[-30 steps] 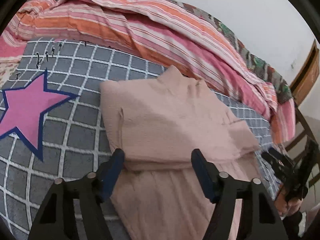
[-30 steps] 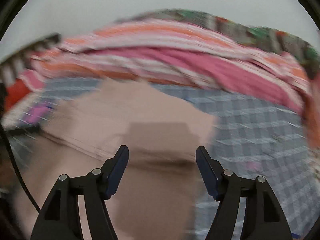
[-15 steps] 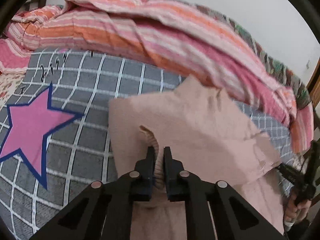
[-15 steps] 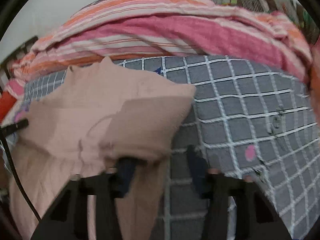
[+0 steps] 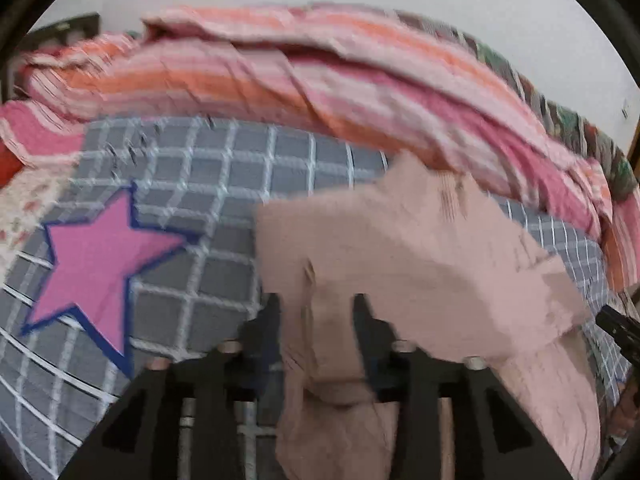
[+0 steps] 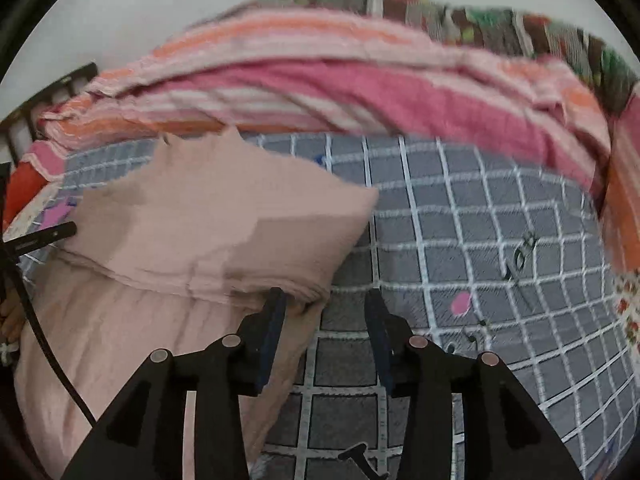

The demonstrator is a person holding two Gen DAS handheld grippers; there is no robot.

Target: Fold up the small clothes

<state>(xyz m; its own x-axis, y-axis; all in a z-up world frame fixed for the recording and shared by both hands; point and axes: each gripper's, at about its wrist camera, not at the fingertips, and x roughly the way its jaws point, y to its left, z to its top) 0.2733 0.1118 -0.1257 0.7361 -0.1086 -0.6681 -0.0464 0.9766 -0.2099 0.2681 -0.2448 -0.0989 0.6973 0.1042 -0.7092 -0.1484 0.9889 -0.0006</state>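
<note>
A pale pink knit garment (image 5: 420, 256) lies partly folded on a grey checked bedsheet (image 5: 240, 184). My left gripper (image 5: 316, 320) stands with its jaws parted around a bunched fold of the garment; the view is blurred. In the right wrist view the garment (image 6: 208, 224) lies at the left, its folded top layer ending in a thick edge. My right gripper (image 6: 326, 320) is open at the garment's right edge, its left finger (image 6: 274, 320) touching the cloth and its right finger over bare sheet (image 6: 460, 220).
A striped pink and orange blanket (image 5: 320, 76) is heaped along the far side of the bed, also in the right wrist view (image 6: 340, 80). A pink star (image 5: 100, 256) is printed on the sheet at the left. The other gripper shows at the right edge (image 5: 618, 328).
My left gripper, shut on a garment fold half a second ago, has parted its jaws. The right gripper has stayed open beside the garment's right edge. Both views shifted slightly.
</note>
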